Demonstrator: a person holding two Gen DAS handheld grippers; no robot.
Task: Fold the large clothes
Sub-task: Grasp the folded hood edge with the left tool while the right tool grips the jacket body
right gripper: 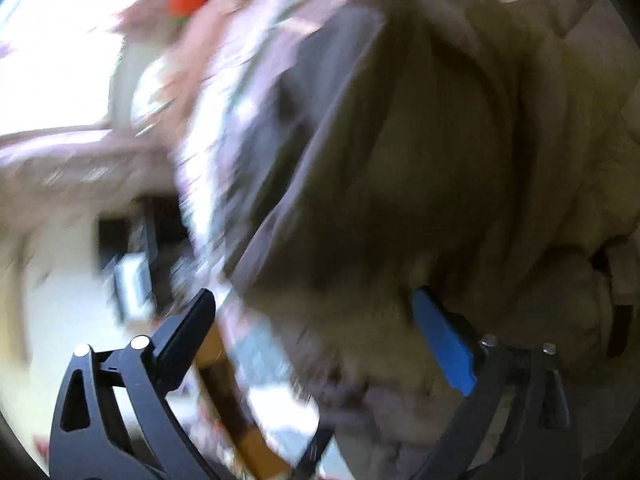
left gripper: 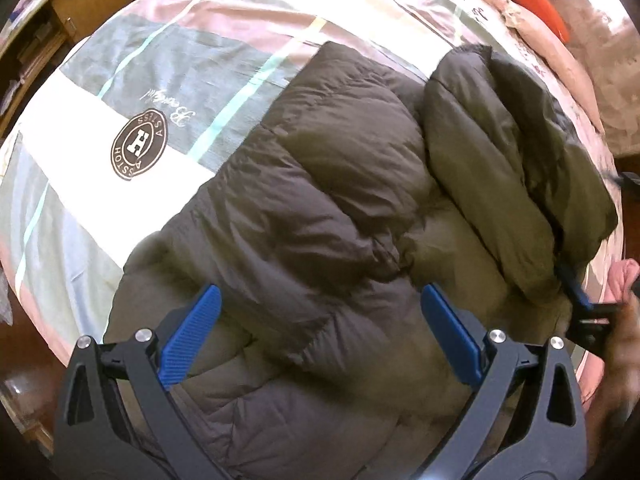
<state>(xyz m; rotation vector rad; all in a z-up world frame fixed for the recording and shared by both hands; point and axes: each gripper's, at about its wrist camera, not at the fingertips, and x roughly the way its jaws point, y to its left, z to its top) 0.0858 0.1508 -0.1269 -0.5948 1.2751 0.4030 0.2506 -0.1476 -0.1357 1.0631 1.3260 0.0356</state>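
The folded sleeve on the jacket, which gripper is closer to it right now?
Right. The right gripper sits at the sleeve's lower end, jaws open. The left gripper hovers over the jacket's body, off to the sleeve's side.

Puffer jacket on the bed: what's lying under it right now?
The dark olive puffer jacket lies on a patchwork bedsheet with a round logo showing beside it. The sheet runs under the jacket, but anything else beneath is covered by its bulk.
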